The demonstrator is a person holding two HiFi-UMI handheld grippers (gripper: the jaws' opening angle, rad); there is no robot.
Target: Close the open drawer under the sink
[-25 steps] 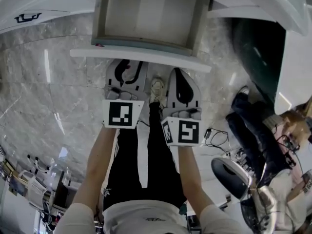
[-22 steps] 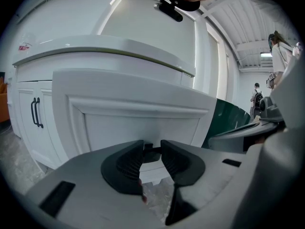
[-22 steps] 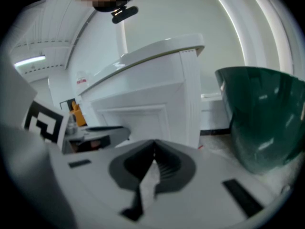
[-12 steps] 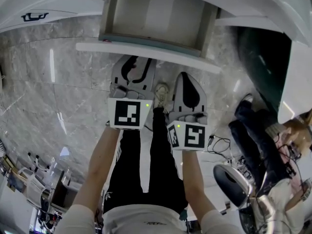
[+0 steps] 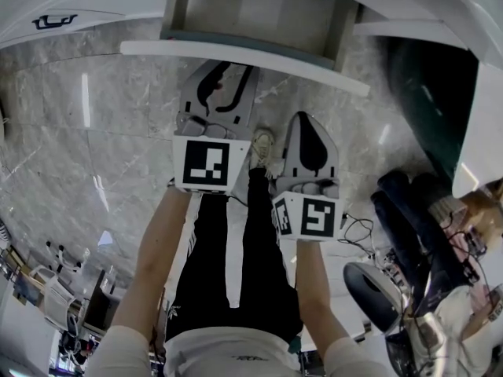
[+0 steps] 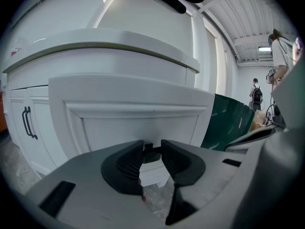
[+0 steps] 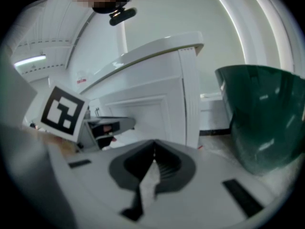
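We judge the closing barely begun: the drawer (image 5: 251, 6) stands well out under the sink, our left tool (image 5: 228, 73) half open at its front with the dark handle (image 6: 152, 152) between the tips, our right tool (image 5: 309, 122) closed, empty, hanging back, and actual contact is hard to make out.
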